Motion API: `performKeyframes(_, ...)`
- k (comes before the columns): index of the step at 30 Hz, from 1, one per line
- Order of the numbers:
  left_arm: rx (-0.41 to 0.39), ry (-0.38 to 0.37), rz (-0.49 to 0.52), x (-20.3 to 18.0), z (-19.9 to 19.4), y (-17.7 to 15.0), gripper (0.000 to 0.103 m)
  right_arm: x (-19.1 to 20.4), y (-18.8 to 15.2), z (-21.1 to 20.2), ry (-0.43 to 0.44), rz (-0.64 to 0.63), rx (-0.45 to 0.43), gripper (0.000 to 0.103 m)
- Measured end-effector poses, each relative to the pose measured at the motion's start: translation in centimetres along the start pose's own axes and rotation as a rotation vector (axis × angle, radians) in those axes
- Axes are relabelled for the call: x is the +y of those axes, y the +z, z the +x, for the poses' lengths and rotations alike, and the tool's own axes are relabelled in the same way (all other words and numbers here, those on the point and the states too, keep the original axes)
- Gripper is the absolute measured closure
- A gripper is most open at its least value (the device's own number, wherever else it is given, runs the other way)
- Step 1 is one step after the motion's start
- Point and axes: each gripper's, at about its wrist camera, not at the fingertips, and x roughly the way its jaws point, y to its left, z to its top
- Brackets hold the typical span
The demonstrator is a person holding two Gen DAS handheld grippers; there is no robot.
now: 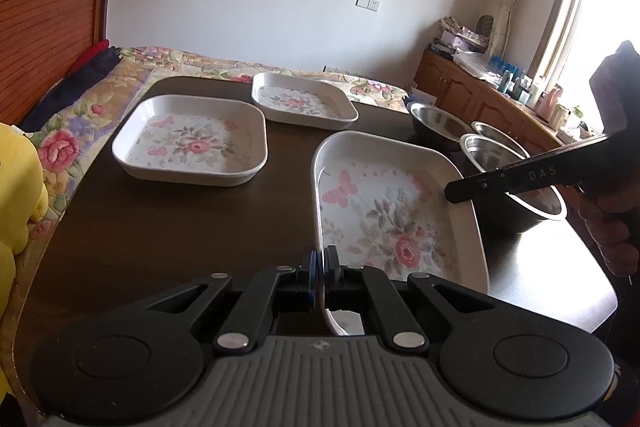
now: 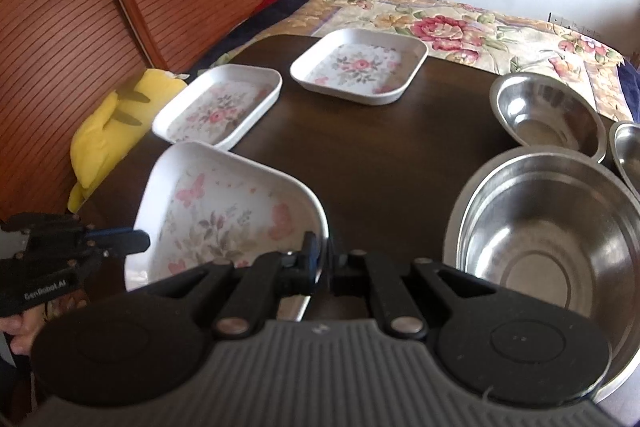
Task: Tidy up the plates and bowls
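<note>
Both tools are on the same floral plate (image 1: 394,223) here at the near edge of the dark bench (image 1: 180,227). The left tool (image 1: 319,267) has its fingers nipped together on the plate's near-left rim, the white edge squeezed between the pads. The right tool (image 2: 323,259) pinches the opposite rim the same way, jaws nearly closed on it. From the right wrist view the plate looks tipped, though whether it has left the bench I cannot tell.

The left view shows the right tool's black finger crossing above the plate's far rim, and a hand (image 1: 612,227) gripping its handle. The right view shows the left tool poking in from the side.

Two more floral plates sit apart farther back: the middle plate (image 1: 192,141) and the far plate (image 1: 304,101). Only the right view opens up the big steel bowl (image 2: 548,239) just beside the held plate, a smaller steel bowl (image 2: 548,117) behind it, and a third bowl's rim (image 2: 628,155) at the edge.
</note>
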Motion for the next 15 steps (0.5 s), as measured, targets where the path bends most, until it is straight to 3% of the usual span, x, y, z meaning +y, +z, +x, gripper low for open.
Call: performKeyframes(15,0.038,0.018,0.022,-0.2,1.7,-0.5,0.071,0.0,-1.7,1.5,-0.041,-0.029,0.031,0.092)
